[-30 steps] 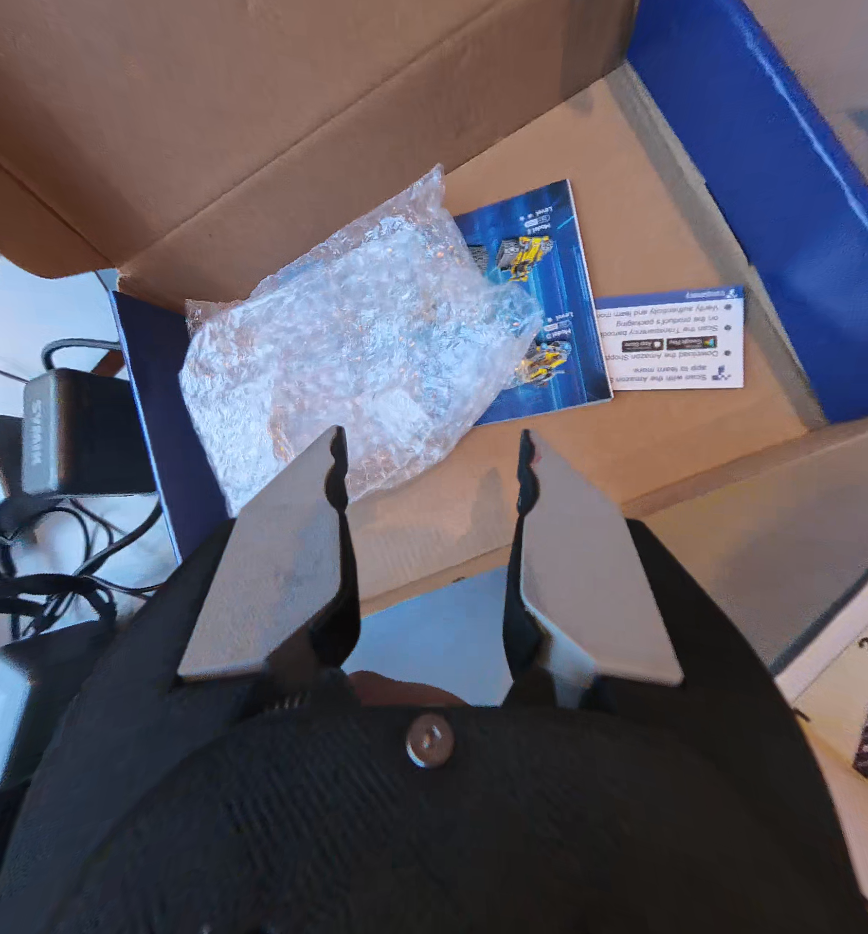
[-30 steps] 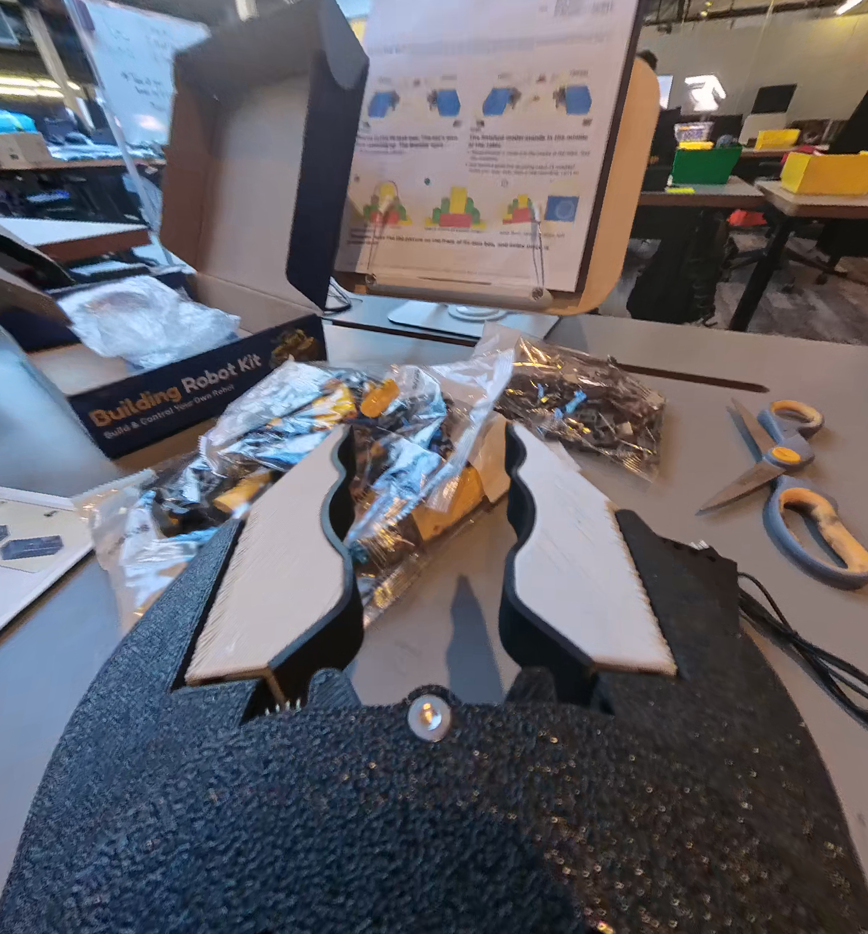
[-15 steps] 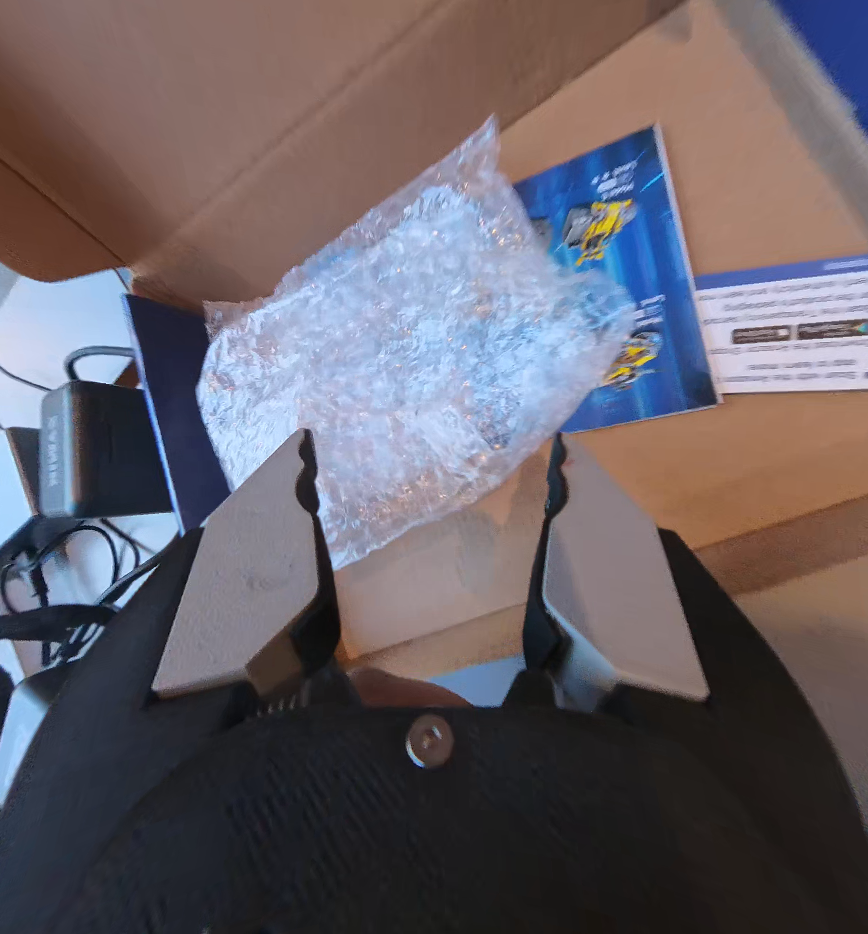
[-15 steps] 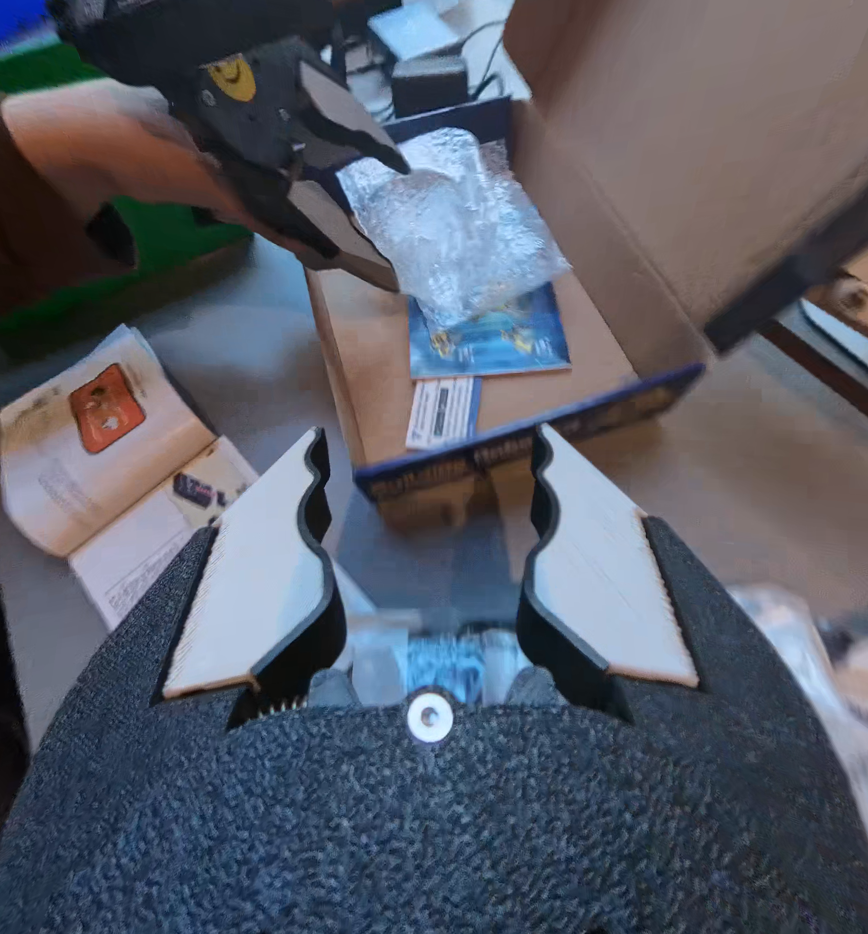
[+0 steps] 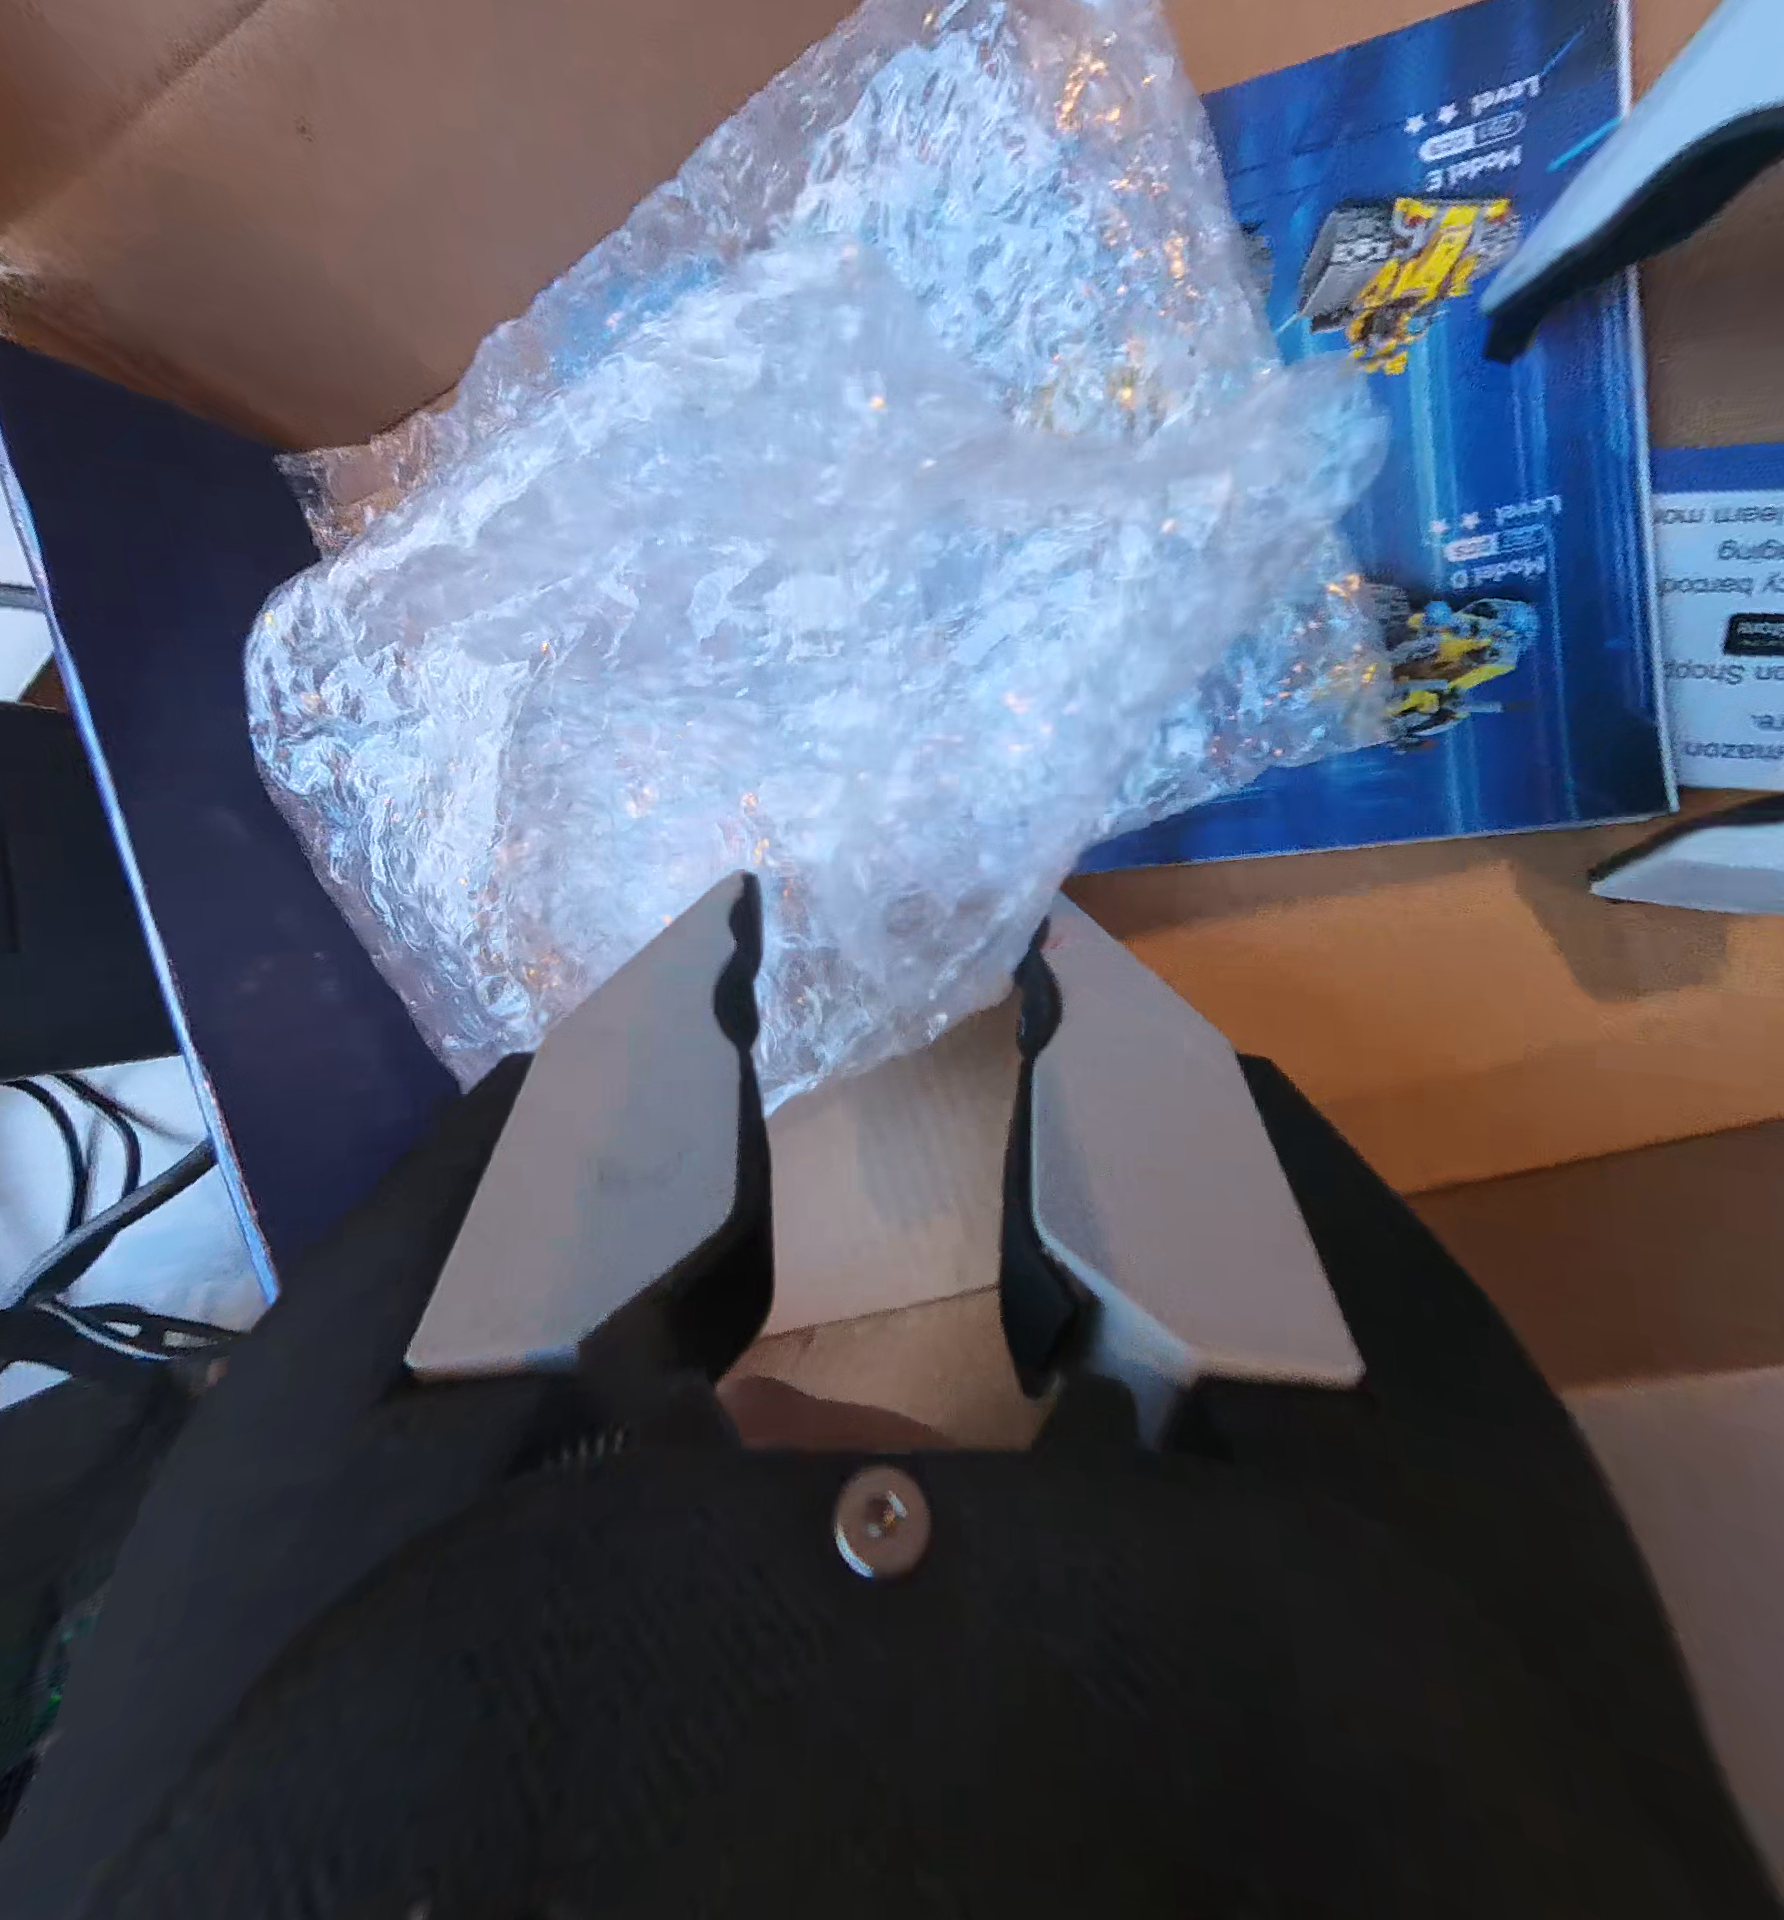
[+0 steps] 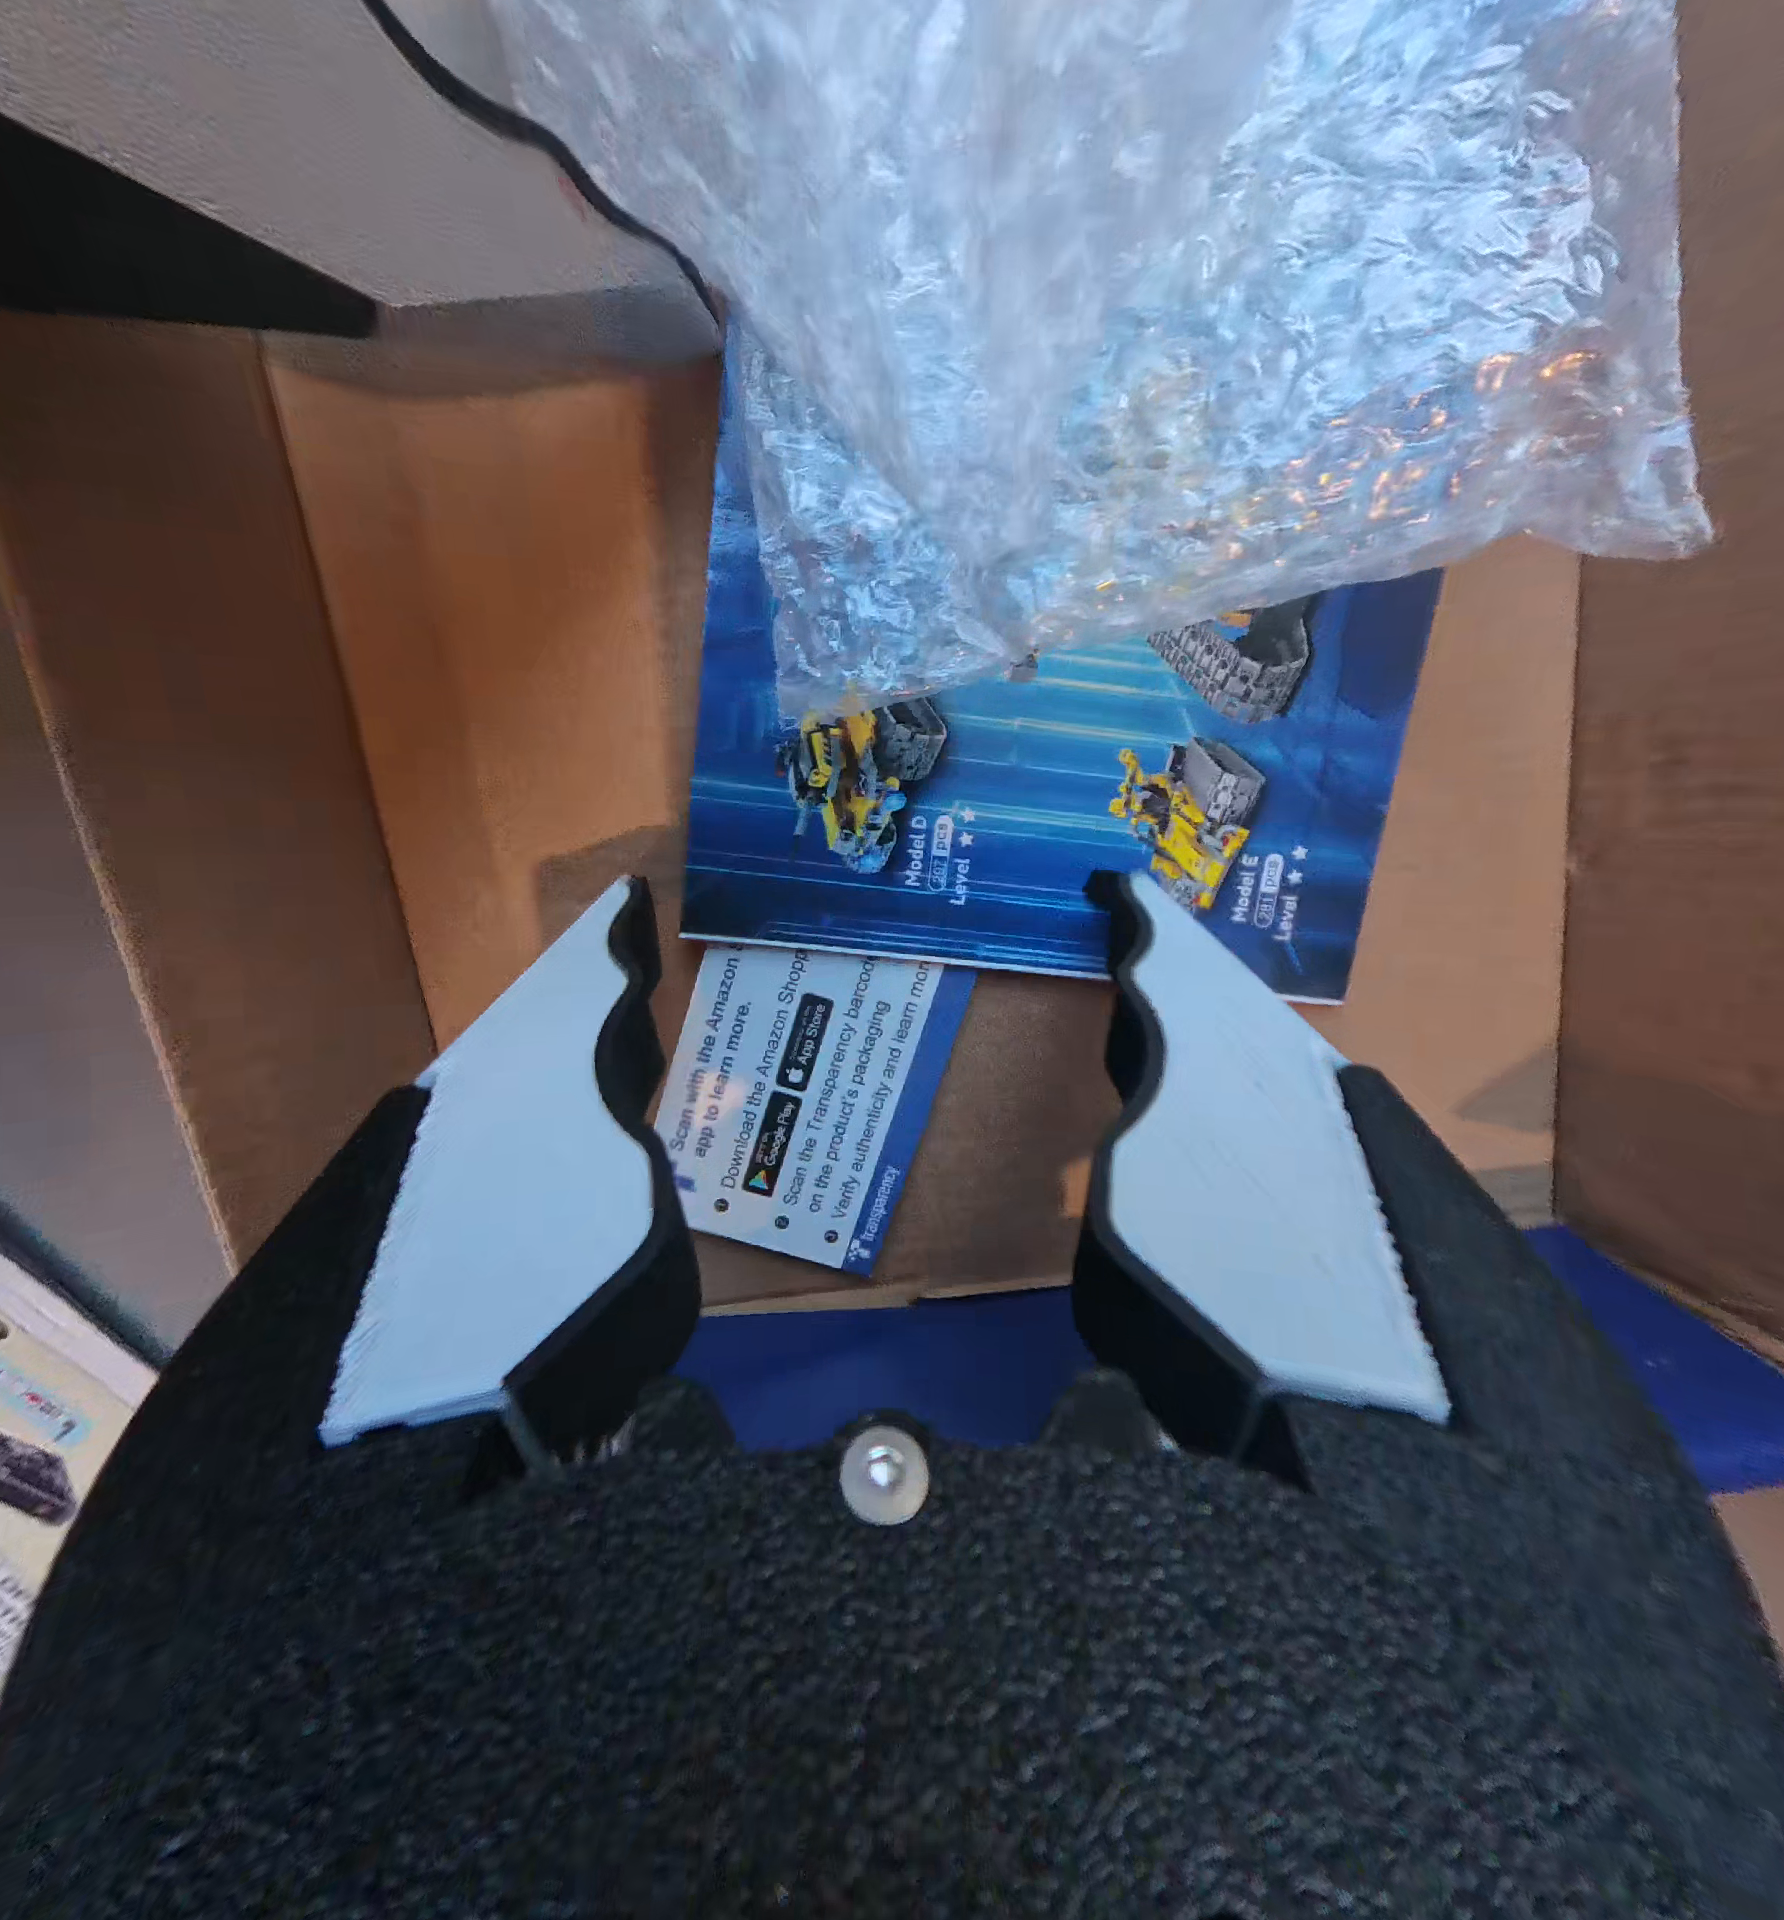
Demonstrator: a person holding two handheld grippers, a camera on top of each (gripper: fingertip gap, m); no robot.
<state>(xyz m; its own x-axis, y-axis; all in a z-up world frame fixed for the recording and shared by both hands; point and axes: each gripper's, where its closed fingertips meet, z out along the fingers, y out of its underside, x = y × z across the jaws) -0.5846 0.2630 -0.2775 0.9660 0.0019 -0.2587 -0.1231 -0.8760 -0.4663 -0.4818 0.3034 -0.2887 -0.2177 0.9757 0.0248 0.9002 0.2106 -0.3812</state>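
Left hand-held gripper (image 5: 888, 935): jaws parted around the near edge of one bubble-wrap bag (image 5: 763, 540), not yet clamped; best pinched at that edge.
Right hand-held gripper (image 6: 872, 904): open, empty, above one white card (image 6: 815, 1101).
One blue booklet (image 6: 1033, 831) under the bag.
One cardboard box (image 6: 348, 675) holding all.

left wrist: close, looking down into cardboard box (image 5: 1387, 1049) | right wrist: close, opposite end | shared: blue booklet (image 6: 1033, 831)
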